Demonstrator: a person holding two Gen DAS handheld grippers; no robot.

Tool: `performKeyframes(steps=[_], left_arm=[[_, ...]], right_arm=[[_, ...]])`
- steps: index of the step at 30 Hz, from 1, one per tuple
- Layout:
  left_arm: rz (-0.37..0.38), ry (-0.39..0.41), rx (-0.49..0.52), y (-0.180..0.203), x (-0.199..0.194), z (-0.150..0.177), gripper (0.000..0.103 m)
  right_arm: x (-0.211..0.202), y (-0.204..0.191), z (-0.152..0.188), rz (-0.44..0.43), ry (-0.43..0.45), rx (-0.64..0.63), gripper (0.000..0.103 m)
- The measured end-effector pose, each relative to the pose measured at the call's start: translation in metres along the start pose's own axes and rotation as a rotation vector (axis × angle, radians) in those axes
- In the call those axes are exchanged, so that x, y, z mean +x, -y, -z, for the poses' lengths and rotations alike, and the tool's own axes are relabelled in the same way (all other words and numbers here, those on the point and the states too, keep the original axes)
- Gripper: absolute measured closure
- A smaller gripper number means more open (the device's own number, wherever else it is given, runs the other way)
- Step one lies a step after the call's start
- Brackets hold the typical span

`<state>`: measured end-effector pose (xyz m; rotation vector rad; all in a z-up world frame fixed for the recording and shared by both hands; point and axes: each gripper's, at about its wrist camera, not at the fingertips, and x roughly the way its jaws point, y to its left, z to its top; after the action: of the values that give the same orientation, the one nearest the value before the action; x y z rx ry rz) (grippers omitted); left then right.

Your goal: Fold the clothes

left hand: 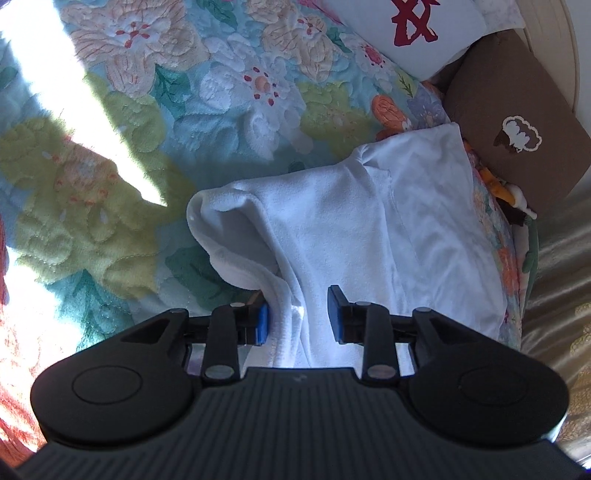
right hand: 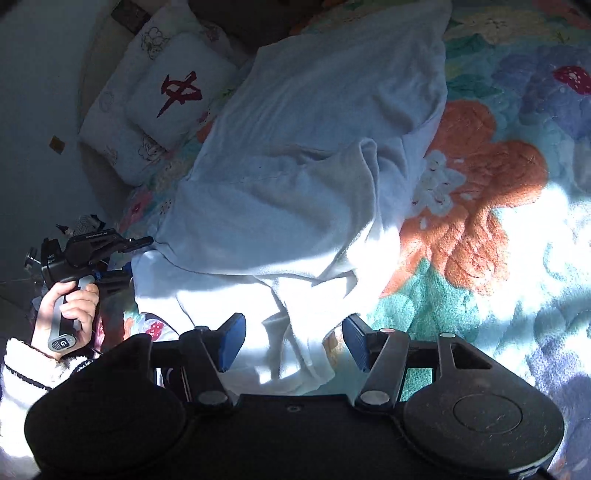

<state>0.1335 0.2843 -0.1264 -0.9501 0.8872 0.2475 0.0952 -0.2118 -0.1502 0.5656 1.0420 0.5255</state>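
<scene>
In the left wrist view, the left hand-held gripper point(left hand: 299, 314) sits at the lower centre of the frame with its blue pads spread; a fold of the white garment point(left hand: 332, 229) hangs between them, touching the left pad but not pinched. The garment runs from there toward the right of the frame, lying on the floral quilt point(left hand: 184, 110) of the bed, with a brown cushion point(left hand: 517, 129) at the upper right and a white pillow with a red mark point(left hand: 406, 29) at the top. In the right wrist view, the right hand-held gripper point(right hand: 293, 341) is likewise spread, straddling a bunched hem of the garment point(right hand: 314, 147) at the lower centre, while the cloth stretches up the middle of the frame, rumpled and part in sunlight. The person's hand point(right hand: 70, 306) grips the other tool at the lower left. The step looks like taking hold of the near edge; next, both would need to close on cloth and lift evenly to carry it over.
</scene>
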Motion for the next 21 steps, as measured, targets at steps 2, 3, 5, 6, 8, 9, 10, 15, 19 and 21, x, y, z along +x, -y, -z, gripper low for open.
performKeyframes(steps=[2,3,5,6,8,9,10,15,19,21], left_arm=[[0.006,0.004,-0.026,-0.003,0.002,-0.002,0.069],[0.009,0.006,-0.039,-0.004,0.003,-0.002,0.064],[0.008,0.009,-0.055,-0.006,0.007,-0.004,0.062],[-0.001,0.01,-0.056,-0.006,0.01,-0.004,0.062],[-0.029,0.005,-0.047,-0.005,0.017,-0.005,0.062],[-0.053,-0.009,-0.038,-0.004,0.024,-0.007,0.062],[-0.074,-0.035,-0.024,-0.003,0.031,-0.011,0.062],[-0.158,-0.032,0.189,0.021,0.04,-0.009,0.093],[-0.235,0.017,0.351,0.043,0.035,0.008,0.094],[-0.231,0.015,0.335,0.044,0.032,0.007,0.094]], right_arm=[[0.002,0.003,-0.002,-0.002,0.004,0.014,0.033],[0.004,0.004,-0.002,0.001,0.008,0.023,0.032],[0.008,0.005,-0.002,0.017,0.023,0.045,0.032],[0.01,0.007,-0.002,0.021,0.033,0.061,0.032],[0.013,0.011,-0.005,0.024,0.051,0.099,0.032],[0.018,0.012,-0.01,0.031,0.054,0.113,0.032],[0.022,0.01,-0.015,0.046,0.053,0.11,0.04],[0.024,-0.013,-0.031,0.12,0.075,-0.052,0.091],[0.009,-0.025,-0.023,0.162,0.098,-0.17,0.082],[0.007,-0.017,-0.017,0.162,0.069,-0.12,0.056]])
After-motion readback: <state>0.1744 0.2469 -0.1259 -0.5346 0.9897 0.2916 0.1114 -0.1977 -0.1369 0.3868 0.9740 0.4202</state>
